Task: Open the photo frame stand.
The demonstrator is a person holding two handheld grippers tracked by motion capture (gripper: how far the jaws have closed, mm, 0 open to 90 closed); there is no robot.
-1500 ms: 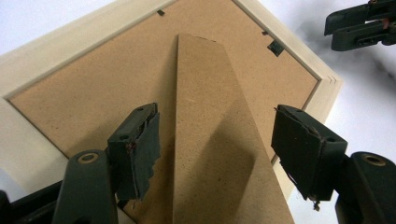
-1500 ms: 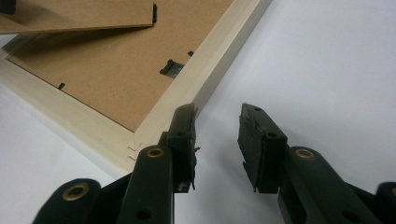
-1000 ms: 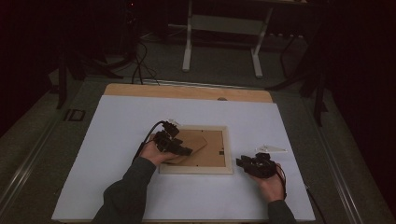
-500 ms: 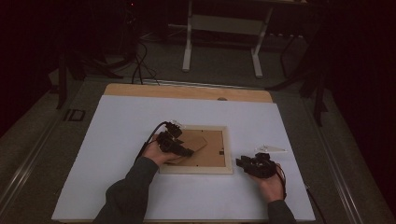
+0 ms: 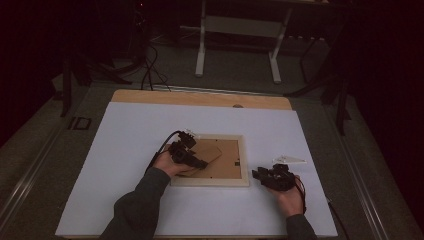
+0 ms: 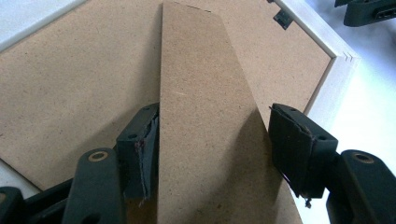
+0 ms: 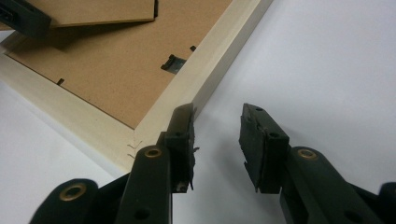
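The table (image 5: 125,150) carries a white sheet, and on it the frame (image 5: 210,181) lies face down, brown backing up, just ahead of both hands. Its long side runs left to right in the high view.

The left claw (image 5: 192,159) is over the frame's left half; the right claw (image 5: 262,175) sits on the sheet just beside the frame's right edge, jaws part open with nothing between them, its inner jaw close against the pale wood at the corner (image 7: 135,140). So the left is the nearer, already on the work.

What the coming move turns on is the stand (image 6: 205,130), the hardboard easel leg on the backing. In the left gripper view it runs straight away from the claw, long axis in line with the jaws, lifted off the backing and casting a shadow. It passes between the two jaws: one pad (image 6: 147,149) touches its edge, the other stands a little clear, and the jaws have just been closing on it. Not yet a grip, I judge.

The stand is plain brown board, narrowing to a cut-off tip. A small metal tab (image 6: 282,18) sits near the far rail.
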